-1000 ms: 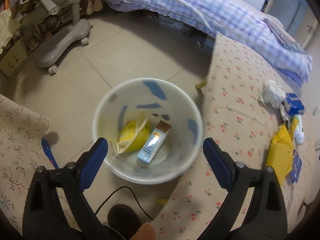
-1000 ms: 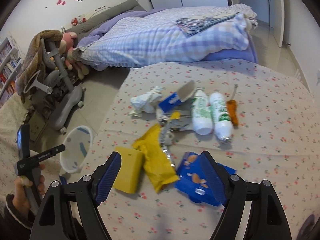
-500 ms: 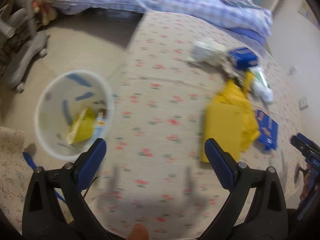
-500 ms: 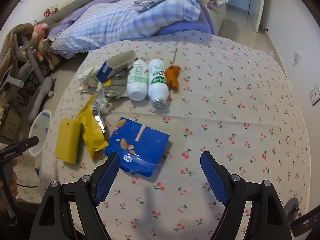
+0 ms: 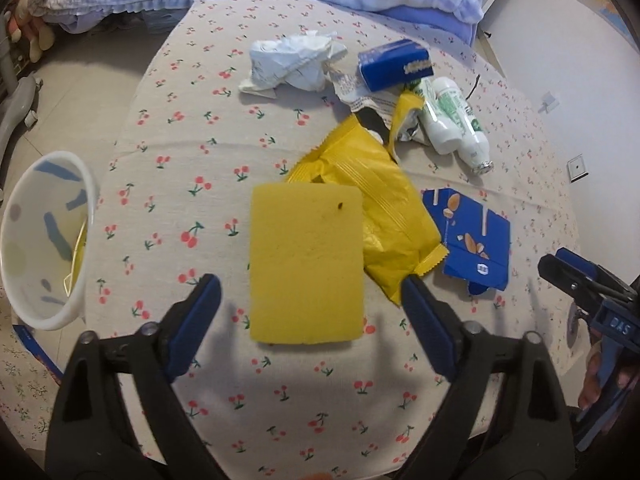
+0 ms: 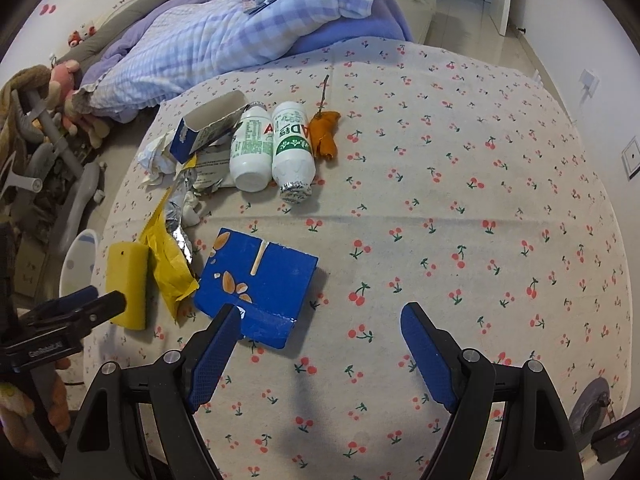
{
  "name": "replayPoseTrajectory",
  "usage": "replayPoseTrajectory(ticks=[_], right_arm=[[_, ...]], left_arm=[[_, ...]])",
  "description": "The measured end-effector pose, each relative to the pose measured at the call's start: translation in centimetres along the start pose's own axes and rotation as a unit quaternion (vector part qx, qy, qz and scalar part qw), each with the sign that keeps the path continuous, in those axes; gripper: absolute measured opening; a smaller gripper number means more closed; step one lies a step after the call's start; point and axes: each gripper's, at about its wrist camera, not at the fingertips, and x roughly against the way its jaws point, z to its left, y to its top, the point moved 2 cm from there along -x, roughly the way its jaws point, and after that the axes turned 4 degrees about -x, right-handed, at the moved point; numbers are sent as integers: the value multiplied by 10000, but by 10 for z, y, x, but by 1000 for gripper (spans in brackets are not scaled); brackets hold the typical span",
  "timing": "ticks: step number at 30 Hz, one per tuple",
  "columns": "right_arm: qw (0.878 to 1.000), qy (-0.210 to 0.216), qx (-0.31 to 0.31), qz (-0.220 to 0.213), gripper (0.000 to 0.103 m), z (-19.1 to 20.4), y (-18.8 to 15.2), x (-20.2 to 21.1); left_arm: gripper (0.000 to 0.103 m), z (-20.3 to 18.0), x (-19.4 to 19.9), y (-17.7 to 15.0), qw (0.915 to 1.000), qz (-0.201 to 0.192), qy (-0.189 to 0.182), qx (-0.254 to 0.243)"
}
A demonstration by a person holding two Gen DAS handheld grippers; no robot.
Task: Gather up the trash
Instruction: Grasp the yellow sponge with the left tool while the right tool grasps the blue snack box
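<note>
Trash lies on a round table with a cherry-print cloth [image 5: 280, 392]. A yellow sponge [image 5: 306, 268] lies flat, and my open, empty left gripper [image 5: 310, 292] hovers over its near end. A yellow wrapper [image 5: 384, 208] sits behind it, a flat blue carton [image 5: 468, 236] to the right. Farther back are crumpled white paper [image 5: 292, 62], a blue box [image 5: 394, 64] and two white bottles [image 5: 452, 120]. My right gripper [image 6: 318, 326] is open and empty, its left finger at the blue carton's [image 6: 258, 276] near edge. A white bin [image 5: 44, 236] stands on the floor at left.
An orange peel with a stem [image 6: 326, 134] lies beside the bottles [image 6: 272, 148]. Torn foil [image 6: 180, 216] lies near the wrapper. A bed with a checked quilt [image 6: 240, 36] is behind the table. A grey chair base [image 6: 76, 196] stands on the floor at left.
My left gripper swung from over the bin to the table and now sits over the yellow sponge. My right gripper moved right and closer to the blue carton.
</note>
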Motion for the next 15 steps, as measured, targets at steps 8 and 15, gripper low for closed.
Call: replayPoseTrajectory(ticks=[8,15], right_arm=[[9995,129,-149,233,84,7,2,-14],[9983,185,-387,396,84,14,9,-29]], left_arm=[[53,5,4,-1,9999,-119,109,19],[52,27,30,-1,9990,-410,42,198]])
